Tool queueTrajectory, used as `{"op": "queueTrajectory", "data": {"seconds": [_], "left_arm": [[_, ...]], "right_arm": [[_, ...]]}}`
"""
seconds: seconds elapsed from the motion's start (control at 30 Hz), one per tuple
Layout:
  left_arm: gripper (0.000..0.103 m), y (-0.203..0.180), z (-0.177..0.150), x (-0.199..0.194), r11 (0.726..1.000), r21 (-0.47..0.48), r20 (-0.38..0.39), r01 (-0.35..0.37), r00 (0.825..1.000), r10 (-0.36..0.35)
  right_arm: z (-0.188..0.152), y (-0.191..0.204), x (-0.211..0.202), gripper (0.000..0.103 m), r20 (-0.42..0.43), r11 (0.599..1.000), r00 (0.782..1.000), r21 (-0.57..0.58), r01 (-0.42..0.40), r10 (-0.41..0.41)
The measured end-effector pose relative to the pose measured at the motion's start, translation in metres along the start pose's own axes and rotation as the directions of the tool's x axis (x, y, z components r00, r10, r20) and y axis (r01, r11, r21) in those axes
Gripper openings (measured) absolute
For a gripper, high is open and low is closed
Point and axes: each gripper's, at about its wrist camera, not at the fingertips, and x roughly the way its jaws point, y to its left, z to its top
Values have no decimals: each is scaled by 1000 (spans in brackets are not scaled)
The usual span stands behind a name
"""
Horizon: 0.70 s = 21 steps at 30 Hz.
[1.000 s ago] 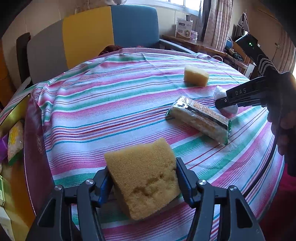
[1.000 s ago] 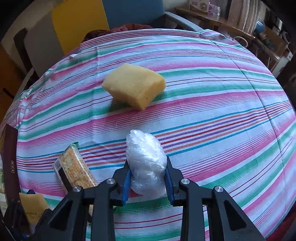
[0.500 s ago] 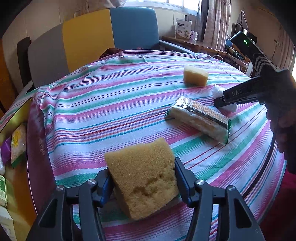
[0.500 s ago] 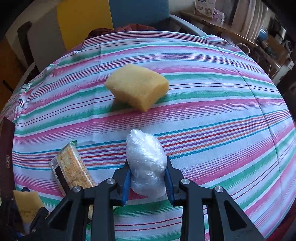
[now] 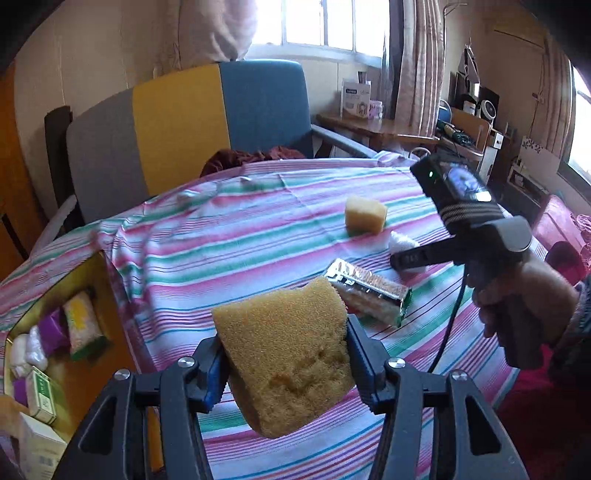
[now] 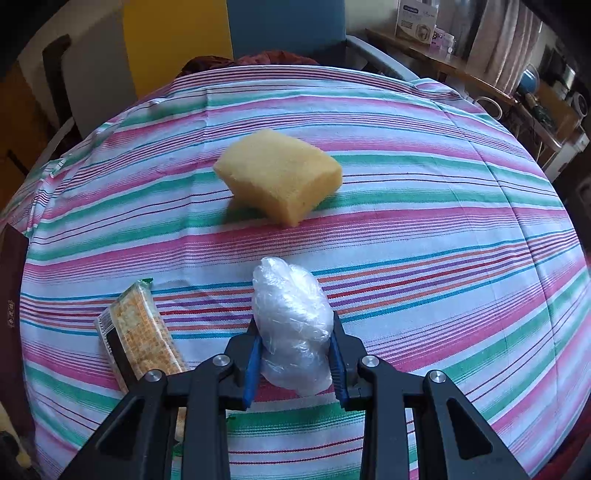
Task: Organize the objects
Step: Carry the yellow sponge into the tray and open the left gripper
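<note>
The left gripper [image 5: 284,363] is clenching a large tan porous sponge block [image 5: 288,350], raised above the striped tablecloth [image 5: 258,240]. The right gripper [image 6: 295,354] is squeezing a crumpled clear plastic bundle [image 6: 291,325] resting on that cloth.

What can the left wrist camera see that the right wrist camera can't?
Only the left wrist view shows the left gripper clamped on a big yellow sponge, the open box of packets beside the table, the window, and the hand holding the other gripper.

Only the right wrist view shows the right gripper up close, squeezing a crumpled clear plastic bag.

Both show the striped tablecloth, the smaller sponge lying on it, the cracker packet, and the yellow and blue chair.
</note>
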Motion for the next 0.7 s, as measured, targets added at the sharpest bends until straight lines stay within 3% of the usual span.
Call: {"op": "queueTrajectory", "data": {"seconds": [0.27, 0.47, 0.7], "left_arm": [[57, 21, 1, -31, 999, -45, 38, -18, 999, 20], [57, 61, -15, -47, 992, -125, 27, -31, 999, 35], [57, 156, -46, -79, 938, -316, -5, -140, 989, 146]], "right_arm": [[-3, 2, 1, 32, 8, 1000, 1000, -8, 9, -9], [-4, 5, 2, 32, 14, 1000, 1000, -17, 20, -20], [-3, 7, 3, 32, 19, 999, 999, -36, 37, -37]]}}
